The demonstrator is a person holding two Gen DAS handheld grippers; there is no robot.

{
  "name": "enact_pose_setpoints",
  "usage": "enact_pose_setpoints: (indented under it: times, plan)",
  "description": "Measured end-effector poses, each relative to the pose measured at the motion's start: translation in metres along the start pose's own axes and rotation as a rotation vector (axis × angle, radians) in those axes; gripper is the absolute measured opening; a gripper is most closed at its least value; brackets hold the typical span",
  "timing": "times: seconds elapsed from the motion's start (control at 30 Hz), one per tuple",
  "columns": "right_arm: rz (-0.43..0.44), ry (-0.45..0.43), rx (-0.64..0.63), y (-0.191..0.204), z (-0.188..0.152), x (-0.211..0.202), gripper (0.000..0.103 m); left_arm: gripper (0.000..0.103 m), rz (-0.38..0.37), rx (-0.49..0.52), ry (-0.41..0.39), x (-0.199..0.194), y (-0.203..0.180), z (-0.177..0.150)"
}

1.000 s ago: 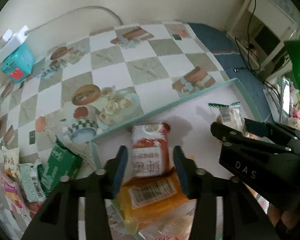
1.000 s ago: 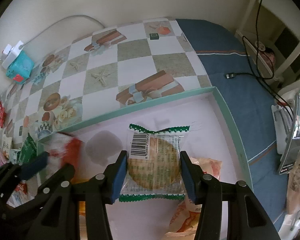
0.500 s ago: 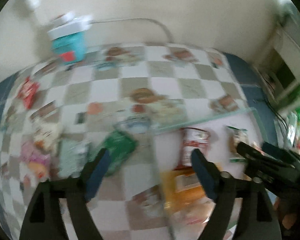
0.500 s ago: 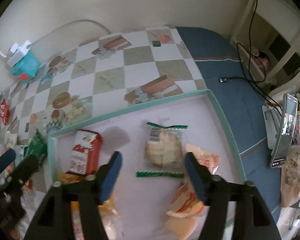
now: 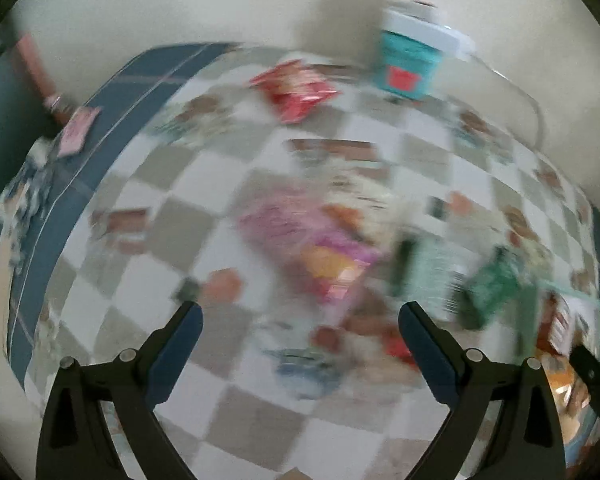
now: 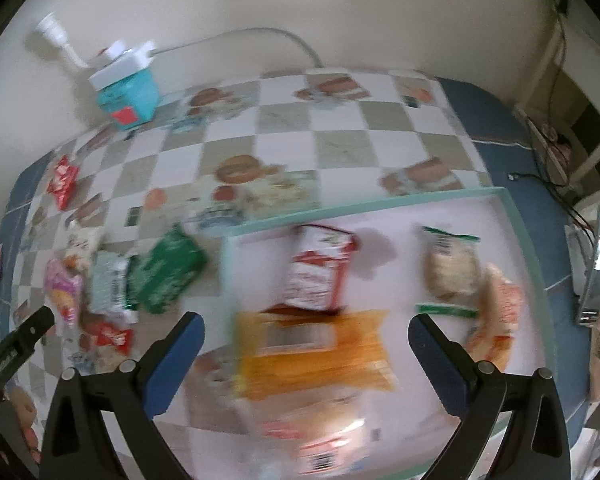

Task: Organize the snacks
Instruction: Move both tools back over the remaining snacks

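Both views are blurred by motion. My left gripper point(image 5: 300, 336) is open and empty above loose snacks on the checkered tablecloth: a pink packet point(image 5: 312, 248), a pale green packet point(image 5: 432, 272), a dark green packet point(image 5: 492, 284) and a red packet point(image 5: 296, 88) farther back. My right gripper point(image 6: 306, 344) is open and empty above the teal-rimmed tray point(image 6: 380, 204). In the tray lie a red-and-white packet point(image 6: 320, 272), an orange packet point(image 6: 316, 352), a cracker packet point(image 6: 452, 272) and a peach packet point(image 6: 504, 312). The left gripper's tip point(image 6: 16, 344) shows at the left.
A teal box with a white power strip point(image 6: 128, 84) stands at the back by the wall, its cable running right. More packets point(image 6: 108, 280) lie left of the tray. A phone point(image 6: 598, 264) stands off the table's right edge. The tablecloth's blue border point(image 5: 100, 152) marks the left edge.
Both grippers have let go of their packets in the tray and opened wide. My left gripper swung left over the loose snacks. My right gripper pulled back and up from the tray.
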State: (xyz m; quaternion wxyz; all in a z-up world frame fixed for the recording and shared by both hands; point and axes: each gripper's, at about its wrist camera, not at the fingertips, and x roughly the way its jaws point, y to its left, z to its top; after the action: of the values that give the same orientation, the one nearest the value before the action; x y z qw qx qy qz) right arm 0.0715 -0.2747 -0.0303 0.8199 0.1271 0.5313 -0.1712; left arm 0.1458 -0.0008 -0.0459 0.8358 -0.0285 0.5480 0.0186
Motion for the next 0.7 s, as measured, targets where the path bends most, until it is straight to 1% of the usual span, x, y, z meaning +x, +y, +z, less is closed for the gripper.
enact_pose_setpoints:
  times: [0.07, 0.3, 0.5, 0.6, 0.7]
  plan:
    - [0.009, -0.004, -0.004, 0.016, -0.001, -0.002, 0.103, 0.098, 0.010, -0.053, 0.003, 0.003, 0.025, 0.003]
    - [0.071, -0.032, -0.007, 0.072, -0.002, -0.011, 0.103, 0.098, 0.068, -0.160, 0.030, 0.015, 0.079, 0.010]
    - [0.089, -0.012, 0.001, 0.107, -0.012, -0.002, 0.103, 0.098, 0.041, -0.211, 0.068, 0.023, 0.100, 0.013]
    - [0.089, 0.007, 0.010, 0.120, -0.016, 0.008, 0.103, 0.098, 0.022, -0.214, 0.081, 0.028, 0.103, 0.016]
    - [0.084, 0.008, 0.014, 0.128, -0.018, 0.016, 0.103, 0.098, 0.020, -0.210, 0.083, 0.029, 0.103, 0.021]
